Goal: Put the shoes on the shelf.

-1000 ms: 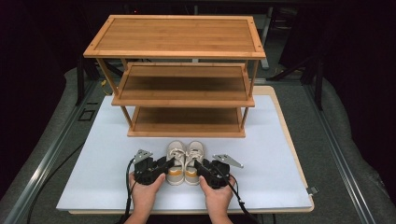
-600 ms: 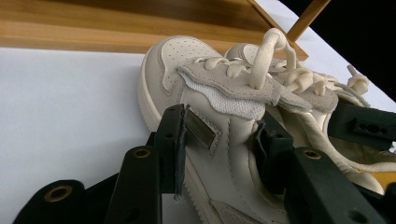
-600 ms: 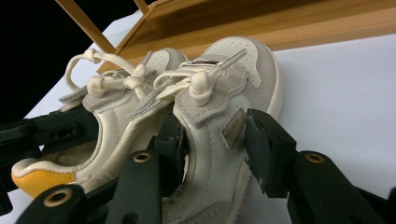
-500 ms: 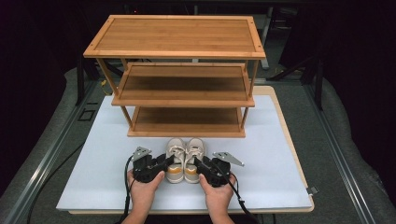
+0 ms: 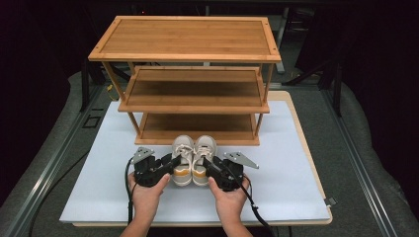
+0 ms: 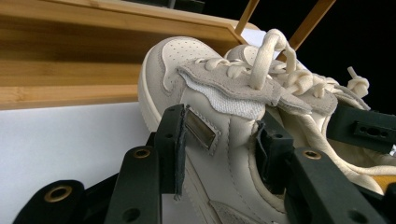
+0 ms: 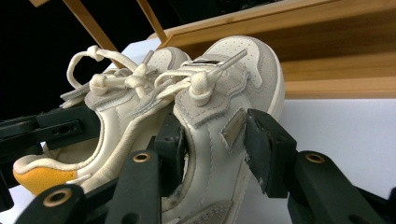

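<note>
Though gripped, shoes [image 5: 192, 158] outside rack [image 5: 190, 84]

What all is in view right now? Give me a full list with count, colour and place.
shoes: two, cream with grey suede and yellow heels, side by side near the front of the board, toes toward the rack
shoe rack: one, three-shelf, light brown wood, at the back of the board, all shelves bare
board: one, white with a wooden edge, under everything
table: one, grey, around the board
left gripper: one, black, shut on the side wall of the left shoe
right gripper: one, black, shut on the side wall of the right shoe
hands: two, one on each gripper, entering from the bottom edge
</note>
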`<action>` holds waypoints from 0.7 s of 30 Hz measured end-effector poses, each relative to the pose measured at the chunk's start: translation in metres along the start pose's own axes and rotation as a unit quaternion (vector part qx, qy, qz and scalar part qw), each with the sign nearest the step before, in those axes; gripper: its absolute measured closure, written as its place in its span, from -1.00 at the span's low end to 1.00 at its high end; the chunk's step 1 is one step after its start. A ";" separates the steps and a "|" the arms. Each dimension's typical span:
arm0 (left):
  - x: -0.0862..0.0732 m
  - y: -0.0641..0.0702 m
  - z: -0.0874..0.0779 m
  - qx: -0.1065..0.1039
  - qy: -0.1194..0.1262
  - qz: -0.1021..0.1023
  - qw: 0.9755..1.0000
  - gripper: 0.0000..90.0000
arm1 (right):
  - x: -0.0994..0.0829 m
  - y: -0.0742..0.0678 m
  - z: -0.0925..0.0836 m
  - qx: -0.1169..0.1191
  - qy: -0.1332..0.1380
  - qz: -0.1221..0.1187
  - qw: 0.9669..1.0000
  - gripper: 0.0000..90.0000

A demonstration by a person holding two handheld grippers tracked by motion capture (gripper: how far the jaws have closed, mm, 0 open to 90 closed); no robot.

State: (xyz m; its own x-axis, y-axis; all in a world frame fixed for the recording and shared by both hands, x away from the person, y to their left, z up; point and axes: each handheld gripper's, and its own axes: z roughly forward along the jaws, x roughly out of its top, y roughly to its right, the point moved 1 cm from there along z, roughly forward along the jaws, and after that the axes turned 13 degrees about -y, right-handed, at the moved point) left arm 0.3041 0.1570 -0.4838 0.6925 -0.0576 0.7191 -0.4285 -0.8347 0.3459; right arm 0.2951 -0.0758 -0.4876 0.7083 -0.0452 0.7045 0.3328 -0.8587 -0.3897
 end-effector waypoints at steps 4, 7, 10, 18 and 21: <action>0.003 0.004 -0.008 0.002 0.001 0.001 1.000 0.33 | 0.002 -0.005 -0.007 0.000 -0.006 -0.004 1.000 0.30; 0.005 0.008 -0.014 0.005 0.002 0.007 1.000 0.33 | 0.003 -0.009 -0.011 0.003 0.000 -0.004 1.000 0.30; 0.009 0.011 -0.018 0.003 0.007 0.009 1.000 0.33 | 0.006 -0.012 -0.017 0.001 0.001 -0.007 1.000 0.30; 0.024 0.019 -0.032 0.002 0.009 0.016 1.000 0.33 | 0.018 -0.017 -0.030 0.009 0.008 -0.004 1.000 0.30; 0.030 0.023 -0.036 0.004 0.016 0.021 1.000 0.33 | 0.025 -0.021 -0.035 0.005 0.017 -0.011 1.000 0.30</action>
State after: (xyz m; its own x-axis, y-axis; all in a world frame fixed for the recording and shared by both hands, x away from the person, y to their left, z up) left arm 0.2938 0.1560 -0.4323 0.6558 -0.0750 0.7512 -0.4512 -0.8367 0.3104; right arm 0.2835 -0.0764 -0.4410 0.6793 -0.0431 0.7326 0.3546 -0.8548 -0.3791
